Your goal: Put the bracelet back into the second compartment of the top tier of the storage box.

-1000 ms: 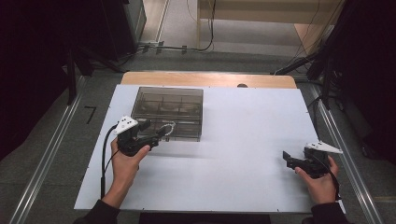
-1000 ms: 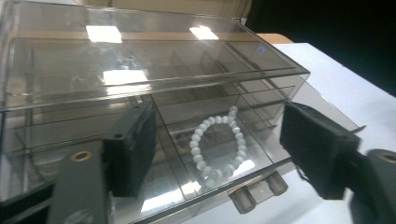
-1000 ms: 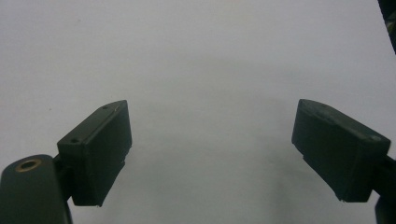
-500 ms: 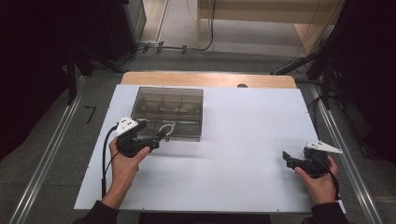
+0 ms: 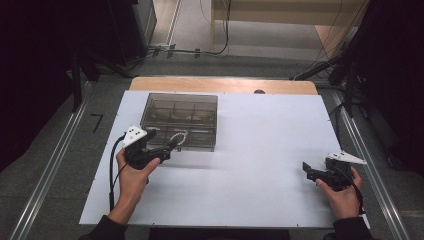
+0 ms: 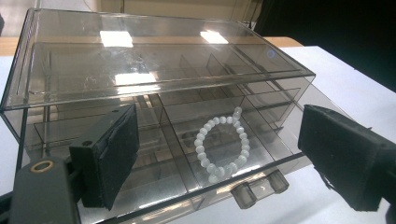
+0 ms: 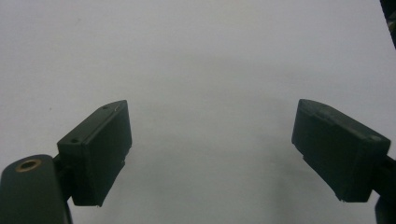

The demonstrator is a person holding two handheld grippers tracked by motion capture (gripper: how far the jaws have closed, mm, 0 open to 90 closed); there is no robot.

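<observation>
High view: we see the smoky clear plastic drawer box w/ inner dividers [image 5: 180,119] near the far-left part of the white worktop [image 5: 260,150], its drawer pulled out toward the near edge, and the white beaded bracelet [image 5: 177,138] lying in that drawer. The left gripper [image 5: 172,144] sits just at the drawer front; its jaws have just been opening and now stand spread, nothing pinched. The right gripper [image 5: 306,170] rests near the near-right corner, well apart from the box, jaws released and empty. Left gripper view: the bracelet [image 6: 220,144] lies flat in a front compartment of the drawer, between the two black pads [image 6: 114,151] but untouched. This view gives us the dividers and the small drawer handle [image 6: 259,186], which the high view leaves too small to read. Risk, as we judge it: pushing the drawer shut w/ a pad off-centre could skew it or slide the light box toward the far edge; a jolt might hop the beads over a divider. Right gripper view: bare white worktop between wide-set pads [image 7: 100,151], confirming that hand holds nothing.
</observation>
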